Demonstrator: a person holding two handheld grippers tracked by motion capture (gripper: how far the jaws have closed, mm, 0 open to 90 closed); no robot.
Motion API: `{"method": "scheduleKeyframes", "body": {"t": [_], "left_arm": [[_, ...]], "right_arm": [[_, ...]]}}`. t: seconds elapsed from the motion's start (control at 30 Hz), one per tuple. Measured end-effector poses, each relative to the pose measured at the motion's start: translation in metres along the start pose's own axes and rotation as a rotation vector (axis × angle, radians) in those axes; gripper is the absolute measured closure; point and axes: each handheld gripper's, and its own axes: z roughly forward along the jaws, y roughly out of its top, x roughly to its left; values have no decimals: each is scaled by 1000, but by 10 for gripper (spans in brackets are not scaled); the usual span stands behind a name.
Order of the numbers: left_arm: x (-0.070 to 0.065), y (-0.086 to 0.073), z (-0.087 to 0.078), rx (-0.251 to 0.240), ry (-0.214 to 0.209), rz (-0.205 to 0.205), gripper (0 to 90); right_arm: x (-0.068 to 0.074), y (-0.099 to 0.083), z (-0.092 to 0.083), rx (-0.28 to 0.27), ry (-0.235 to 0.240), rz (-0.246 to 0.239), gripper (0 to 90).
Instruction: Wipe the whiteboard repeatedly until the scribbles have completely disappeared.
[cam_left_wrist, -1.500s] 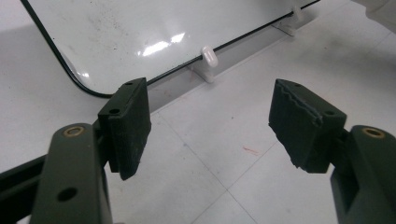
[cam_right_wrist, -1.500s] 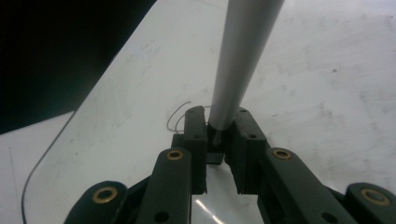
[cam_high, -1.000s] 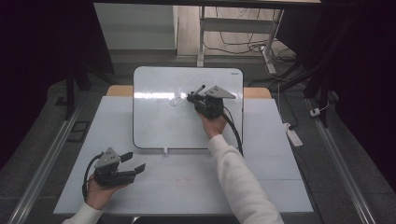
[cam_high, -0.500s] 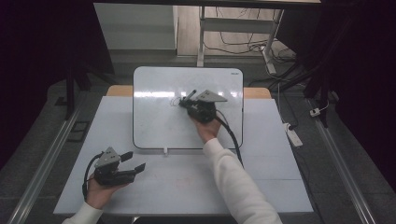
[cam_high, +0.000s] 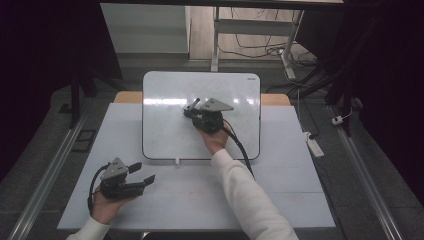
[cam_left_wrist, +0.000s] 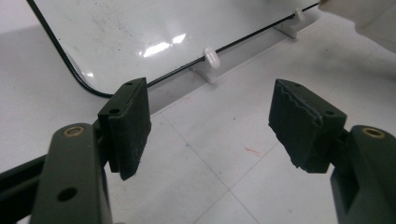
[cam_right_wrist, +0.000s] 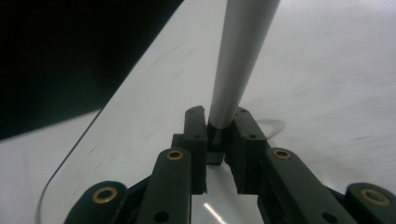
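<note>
A white whiteboard (cam_high: 165, 135) lies flat at the back middle of the white table (cam_high: 280, 195). Over its centre my right gripper (cam_high: 192, 107) is shut on a grey marker (cam_high: 195, 103) that points away and to the left. In the right gripper view the marker (cam_right_wrist: 238, 60) rises from between the closed jaws of the right gripper (cam_right_wrist: 219, 128), above the whiteboard (cam_right_wrist: 327, 93). My left gripper (cam_high: 143, 173) rests open near the table's front left corner. Its jaws stand wide apart in the left gripper view (cam_left_wrist: 210, 121), facing the whiteboard's near corner (cam_left_wrist: 140, 28), with nothing between them.
Small white clips (cam_high: 177, 161) (cam_left_wrist: 211, 58) sit on the whiteboard's near edge. A white sleeve (cam_left_wrist: 364, 18) crosses the table's right half. A power strip (cam_high: 315, 145) lies on the floor to the right, and a metal frame (cam_high: 216, 40) stands behind the table.
My right gripper has slid left and slightly nearer across the whiteboard with the marker in it. The left gripper has stayed put.
</note>
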Motion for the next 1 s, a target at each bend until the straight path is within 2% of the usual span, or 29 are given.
{"method": "scheduleKeyframes", "body": {"t": [0.1,0.13,0.17,0.27,0.3,0.33,0.37,0.47,0.5,0.57,0.63,0.7,0.77,0.83,0.9,0.97,1.0], "left_arm": [[0,0,-1,-3,0,0,303],[1,0,0,-3,-2,-1,303],[1,0,0,-1,-1,-3,303],[2,0,0,-1,-1,-4,302],[2,0,0,-2,-2,-4,303],[1,0,0,-3,-1,-3,303],[1,0,-1,-4,1,0,303],[0,0,-1,-6,0,2,303],[0,1,-1,-6,0,3,303],[1,1,0,-3,-2,1,303],[2,0,1,-1,-1,-2,303],[2,0,0,-2,-1,-3,303],[1,0,0,-3,-1,1,303],[1,0,-1,-5,-1,-1,303],[1,0,0,-4,-2,-1,303],[2,0,1,-1,-2,-2,303],[2,0,1,0,-2,-1,303]], "right_arm": [[-18,10,-6,-42,-70,42,784],[-20,11,-6,-47,-72,52,785],[-17,11,-6,-42,-81,41,784],[1,4,2,4,-5,1,784],[6,2,4,16,5,-24,785],[6,2,5,17,1,-37,785],[2,4,4,13,6,-23,784],[-16,12,-2,-39,-66,39,784],[-19,14,-3,-48,-76,54,784],[-14,14,-1,-40,-78,38,785],[-2,9,5,-12,-21,15,785],[9,3,10,19,12,-25,784],[6,5,10,20,20,-20,784],[-3,10,6,-9,-30,0,784],[-13,16,4,-29,-58,22,784],[-10,17,5,-25,-63,16,784],[-5,15,8,-10,-36,3,784]]}}
